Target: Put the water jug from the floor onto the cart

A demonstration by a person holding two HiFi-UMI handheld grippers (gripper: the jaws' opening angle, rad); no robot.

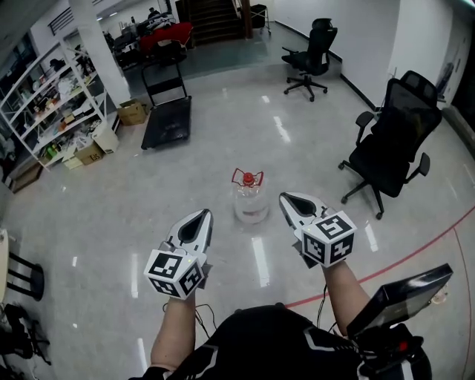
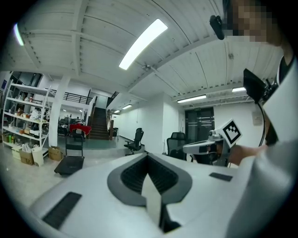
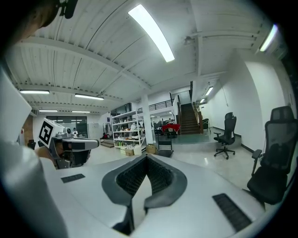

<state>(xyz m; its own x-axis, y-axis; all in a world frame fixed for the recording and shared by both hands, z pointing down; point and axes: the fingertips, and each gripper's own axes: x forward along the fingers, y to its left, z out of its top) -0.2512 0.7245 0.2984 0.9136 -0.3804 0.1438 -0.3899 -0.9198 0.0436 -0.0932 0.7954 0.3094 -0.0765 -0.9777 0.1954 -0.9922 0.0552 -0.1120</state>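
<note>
Two white plastic tools lead the frame, each backed by one black-and-white marker cube: the left gripper [image 1: 202,219] and the right gripper [image 1: 291,202] both show jaws pressed together, nothing between them. Just beyond and between their tips stands one jug [image 1: 250,199] on the glossy, pale speckled floor [image 1: 111,215]. It is clear and round-bodied, with a red cap and red handle, upright, its long axis vertical and its neck pointing up. One thin red line [image 1: 415,252] curves across the floor at right. Two black swivel chairs [image 1: 393,141] sit to the right, one near, one farther back. Well apart from the jug, at upper left, lies one flat black cart [image 1: 167,122] with an upright handle. Beside it are at least two brown cardboard boxes [image 1: 132,111] and white open shelves [image 1: 59,96]. Stairs [image 1: 215,18] rise at the back.
</note>
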